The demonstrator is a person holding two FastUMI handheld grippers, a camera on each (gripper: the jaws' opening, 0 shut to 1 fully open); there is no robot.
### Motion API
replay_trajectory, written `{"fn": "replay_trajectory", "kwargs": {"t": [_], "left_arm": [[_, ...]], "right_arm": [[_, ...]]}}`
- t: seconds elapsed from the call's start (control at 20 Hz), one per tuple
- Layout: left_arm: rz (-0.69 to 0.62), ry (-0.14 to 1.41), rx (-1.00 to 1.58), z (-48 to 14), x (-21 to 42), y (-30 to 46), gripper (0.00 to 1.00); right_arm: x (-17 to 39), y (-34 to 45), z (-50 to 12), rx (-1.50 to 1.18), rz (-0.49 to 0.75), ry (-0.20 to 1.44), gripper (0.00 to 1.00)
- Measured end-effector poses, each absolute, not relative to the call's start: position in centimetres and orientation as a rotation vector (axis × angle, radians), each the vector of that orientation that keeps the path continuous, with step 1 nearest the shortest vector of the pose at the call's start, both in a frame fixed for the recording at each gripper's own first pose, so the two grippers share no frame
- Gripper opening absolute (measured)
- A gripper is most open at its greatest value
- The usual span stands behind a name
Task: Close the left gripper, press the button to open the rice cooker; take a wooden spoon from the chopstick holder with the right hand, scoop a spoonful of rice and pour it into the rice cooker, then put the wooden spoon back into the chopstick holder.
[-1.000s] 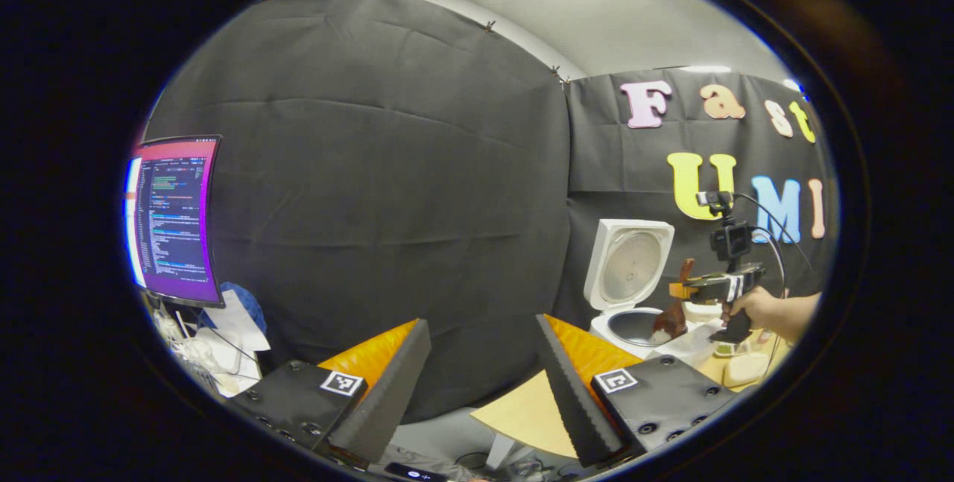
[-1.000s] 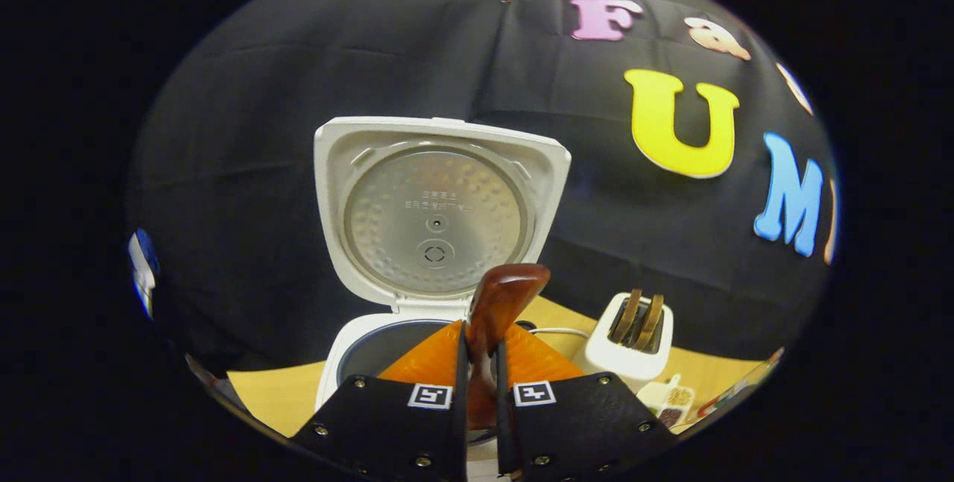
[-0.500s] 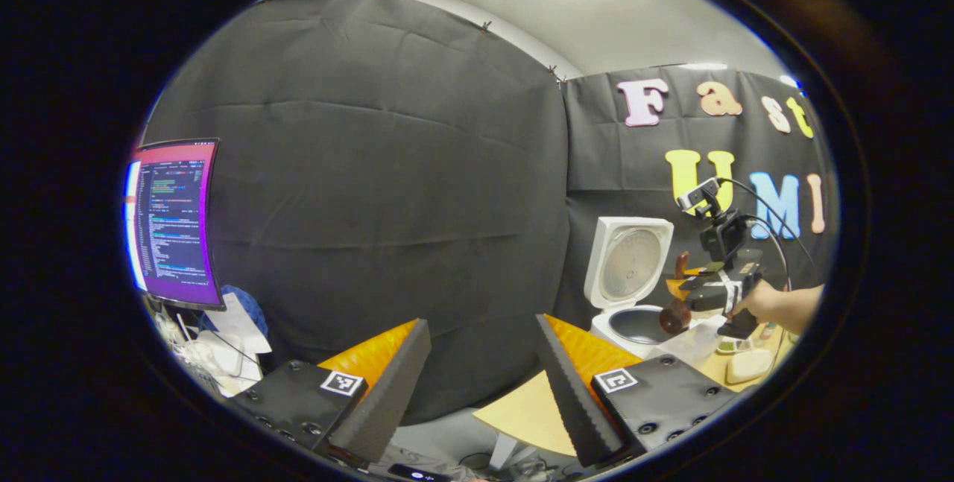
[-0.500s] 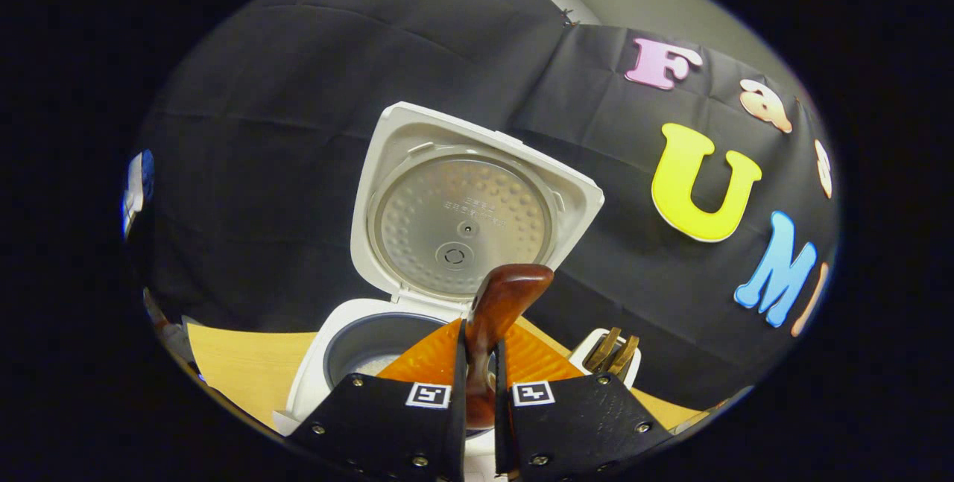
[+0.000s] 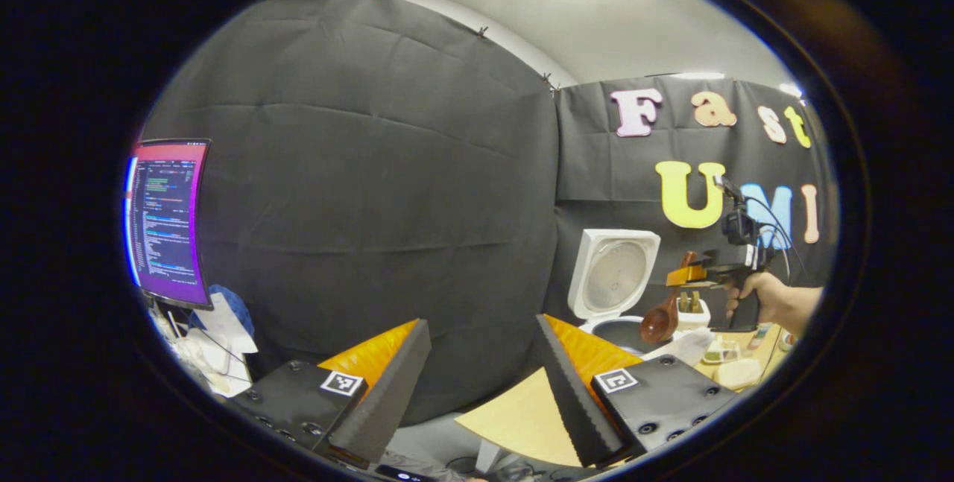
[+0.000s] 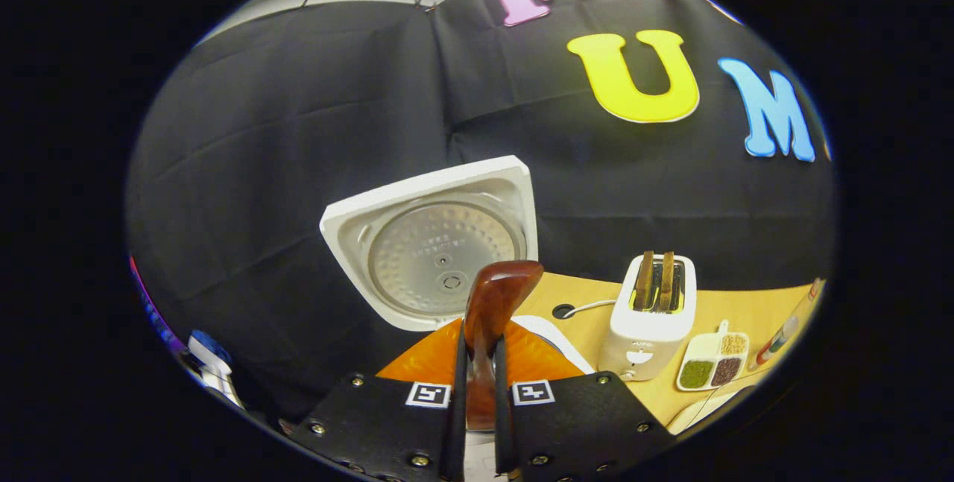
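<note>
The white rice cooker [image 5: 613,273] stands with its lid [image 6: 432,243] raised and its dark pot [image 5: 622,331] uncovered. My right gripper [image 6: 477,363] is shut on the handle of the brown wooden spoon [image 6: 493,299], which points up in front of the lid. In the left gripper view a hand [image 5: 768,299] holds that right gripper [image 5: 689,273] level, to the right of the cooker. The spoon [image 5: 659,324] hangs from it bowl-down, just right of the pot's rim. My left gripper [image 5: 481,385] is open and holds nothing, well to the left of the cooker.
A white toaster [image 6: 656,314] with two brown slices stands on the tan table [image 6: 589,296] right of the cooker. In front of it lies a small divided dish [image 6: 712,363] of grains. A lit monitor [image 5: 165,221] and clutter sit far left.
The right gripper has lifted the spoon's bowl out of the cooker pot and carried it right, levelling out. The left gripper stays open and has barely shifted.
</note>
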State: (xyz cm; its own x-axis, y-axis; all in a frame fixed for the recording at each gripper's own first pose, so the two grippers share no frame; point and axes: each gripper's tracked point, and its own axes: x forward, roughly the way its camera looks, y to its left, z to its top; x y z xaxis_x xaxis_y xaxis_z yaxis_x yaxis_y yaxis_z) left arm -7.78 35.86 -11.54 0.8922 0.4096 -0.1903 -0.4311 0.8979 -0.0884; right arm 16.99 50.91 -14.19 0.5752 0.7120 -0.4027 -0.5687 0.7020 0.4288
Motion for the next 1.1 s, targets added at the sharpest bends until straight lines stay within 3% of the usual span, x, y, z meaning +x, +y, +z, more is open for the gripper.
{"fn": "replay_trajectory", "kwargs": {"t": [0.55,1.1], "left_arm": [[0.282,0.131,-0.154,-8.9,-2.4,27.4,0.97],[0.118,0.087,-0.154,-6.6,2.6,18.4,0.95]], "right_arm": [[19.0,35.2,-9.3,0.461,0.563,0.533,0.16],[20.0,17.3,-10.2,0.476,0.322,0.501,0.16]]}}
